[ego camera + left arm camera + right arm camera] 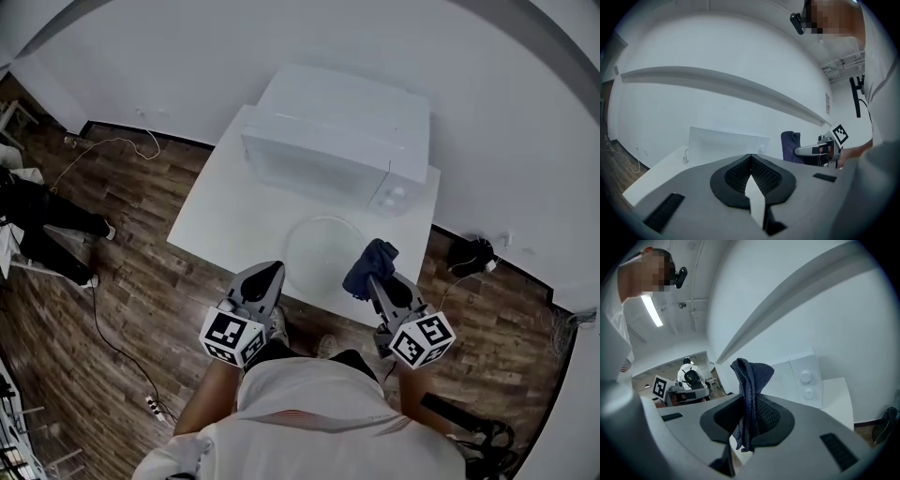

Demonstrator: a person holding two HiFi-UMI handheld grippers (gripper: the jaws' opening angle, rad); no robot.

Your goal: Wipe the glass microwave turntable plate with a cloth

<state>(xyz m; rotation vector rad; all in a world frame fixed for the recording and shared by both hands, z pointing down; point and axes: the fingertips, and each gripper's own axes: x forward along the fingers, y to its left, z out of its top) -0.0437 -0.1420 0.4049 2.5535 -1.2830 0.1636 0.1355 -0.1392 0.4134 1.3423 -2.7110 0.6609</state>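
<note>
- Two hand-held grippers were pictured over the near edge of a white table (211,220), at the back of which a white microwave (337,141) was set with its door closed.
- The glass turntable plate (323,246) was laid on the tabletop in front of the microwave. Its clear rim was only faintly caught by the head camera, and it appeared to lie flat.
- The left gripper (275,269) was held at the plate's near-left edge, and its jaws were shown pressed together at the tips with nothing between them.
- The right gripper (377,274) was held at the plate's right side, its jaws clamped on a dark blue cloth (371,255), which was bunched and stood up above the fingertips.
</note>
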